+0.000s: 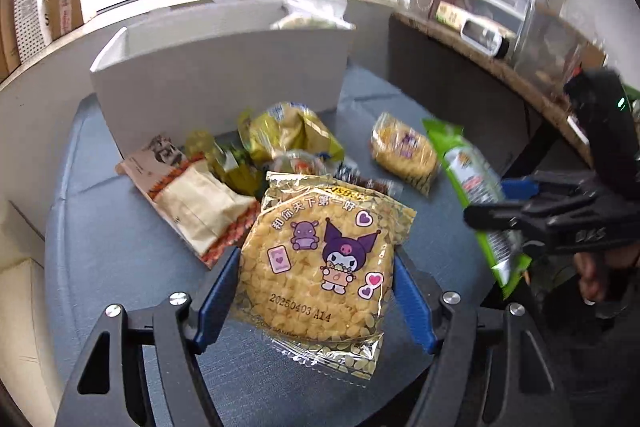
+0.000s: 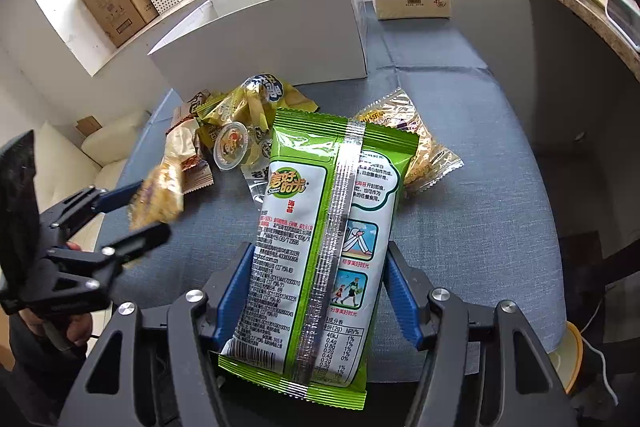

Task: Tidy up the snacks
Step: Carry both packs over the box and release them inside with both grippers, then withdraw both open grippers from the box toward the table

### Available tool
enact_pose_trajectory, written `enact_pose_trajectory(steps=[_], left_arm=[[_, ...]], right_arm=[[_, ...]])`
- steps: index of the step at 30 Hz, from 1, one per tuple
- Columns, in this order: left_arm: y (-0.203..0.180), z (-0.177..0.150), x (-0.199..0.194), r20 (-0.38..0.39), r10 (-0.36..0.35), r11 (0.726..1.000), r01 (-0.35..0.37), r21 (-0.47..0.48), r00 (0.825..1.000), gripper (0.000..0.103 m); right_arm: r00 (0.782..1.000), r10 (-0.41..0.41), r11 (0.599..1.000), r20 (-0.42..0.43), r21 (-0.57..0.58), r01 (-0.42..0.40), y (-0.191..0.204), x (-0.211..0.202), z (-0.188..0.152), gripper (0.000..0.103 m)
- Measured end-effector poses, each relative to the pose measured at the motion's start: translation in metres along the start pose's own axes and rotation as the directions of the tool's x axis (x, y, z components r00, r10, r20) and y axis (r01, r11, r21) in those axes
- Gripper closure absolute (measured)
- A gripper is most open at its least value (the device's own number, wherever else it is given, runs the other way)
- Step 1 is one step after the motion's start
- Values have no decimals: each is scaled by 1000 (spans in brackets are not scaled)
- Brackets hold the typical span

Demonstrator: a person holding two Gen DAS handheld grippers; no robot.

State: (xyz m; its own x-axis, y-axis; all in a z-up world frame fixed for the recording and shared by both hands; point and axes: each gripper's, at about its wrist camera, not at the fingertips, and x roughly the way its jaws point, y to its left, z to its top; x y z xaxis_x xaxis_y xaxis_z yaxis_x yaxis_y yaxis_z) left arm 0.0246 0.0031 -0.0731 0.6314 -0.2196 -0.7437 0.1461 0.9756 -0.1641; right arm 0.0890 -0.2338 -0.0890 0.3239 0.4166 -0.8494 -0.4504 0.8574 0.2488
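L gripper point(image 1: 316, 291) clamped on yellow rice-cracker pkt point(image 1: 320, 263), pkt betw blue pads, lifted over blue table point(image 1: 120, 247) | R gripper point(image 2: 318, 291) clamped on green seaweed pkt point(image 2: 320, 247), sticking fwd | snack pile point(image 2: 240, 131) + white box point(image 2: 272, 35) beyond

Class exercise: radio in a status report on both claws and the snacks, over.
Left claw shut on rice cracker. Right claw shut on green pack. White box open behind snack pile; path unobstructed.

The right hand-held gripper point(image 2: 318, 291) clamps a green seaweed packet point(image 2: 320, 247) above the blue table point(image 2: 480, 187).
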Motion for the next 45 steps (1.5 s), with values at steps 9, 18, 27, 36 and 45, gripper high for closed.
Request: enact_pose_trajectory(steps=[9,18,27,36,45], left_arm=[[21,47,-39,133,81,995,-74,-61,988,26],[69,165,-27,227,167,984,-147,-99,959,26],[116,228,35,155,259,959,-235,-160,953,25],[141,216,59,121,237,957,-210,-199,964,0],[136,197,53,111,255,955,-232,-188,961,0]], right_arm=[[994,46,998,96,-42,-43,7,-19,41,36],[963,108,992,248,-94,-87,28,-20,174,35],[973,89,995,213,-64,-77,43,49,291,35],[977,171,985,126,15,-174,36,84,305,0],[953,180,976,244,72,-203,15,51,297,0]])
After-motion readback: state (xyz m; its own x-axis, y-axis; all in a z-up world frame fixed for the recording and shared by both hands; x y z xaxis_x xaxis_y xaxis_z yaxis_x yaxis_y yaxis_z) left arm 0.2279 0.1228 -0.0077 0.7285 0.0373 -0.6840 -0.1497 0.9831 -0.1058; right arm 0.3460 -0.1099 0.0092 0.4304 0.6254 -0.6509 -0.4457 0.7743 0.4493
